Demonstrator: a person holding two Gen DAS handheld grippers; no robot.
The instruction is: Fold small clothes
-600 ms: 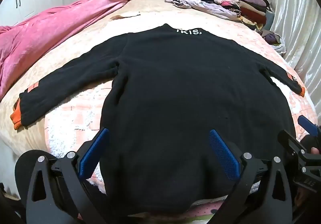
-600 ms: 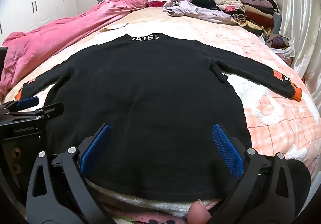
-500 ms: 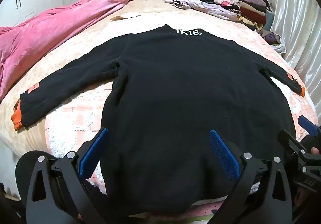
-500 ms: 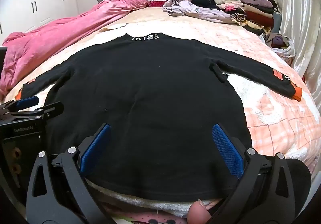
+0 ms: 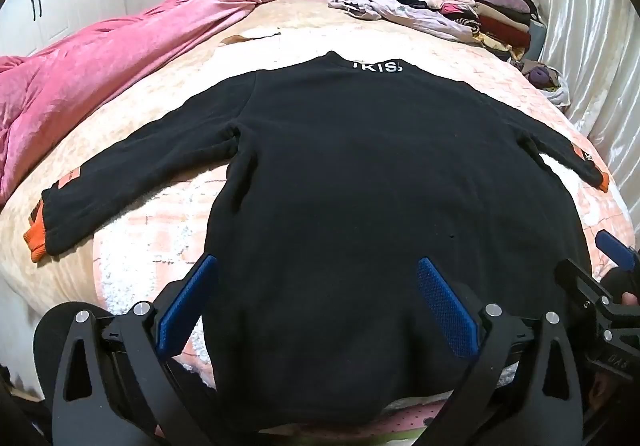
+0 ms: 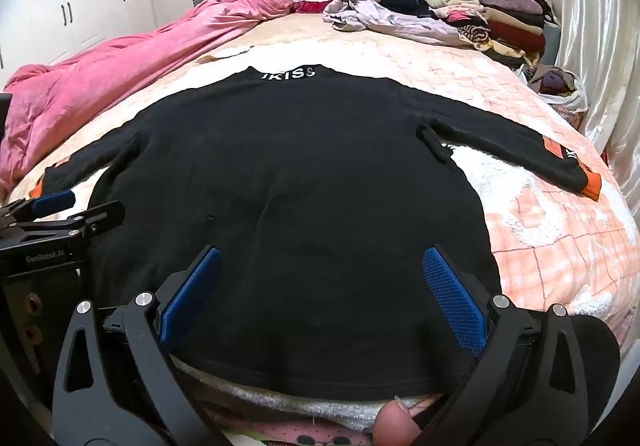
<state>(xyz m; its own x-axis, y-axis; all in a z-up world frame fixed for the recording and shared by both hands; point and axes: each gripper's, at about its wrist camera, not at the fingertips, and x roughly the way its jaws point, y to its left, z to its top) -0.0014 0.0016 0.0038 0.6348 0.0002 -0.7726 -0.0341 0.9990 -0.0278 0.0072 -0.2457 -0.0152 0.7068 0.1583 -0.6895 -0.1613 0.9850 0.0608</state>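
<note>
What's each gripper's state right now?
Left gripper: open, holding nothing, over the black sweater.
Right gripper: open, holding nothing.

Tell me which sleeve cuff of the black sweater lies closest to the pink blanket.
The left sleeve's orange cuff, at the bed's left edge just below the pink blanket; the other orange cuff lies toward the curtain side.

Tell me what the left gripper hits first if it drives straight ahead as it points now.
Most likely the black sweater: the left gripper has its open jaws aimed over the hem area, and the cloth fills the line ahead. Height above it is unclear.
</note>
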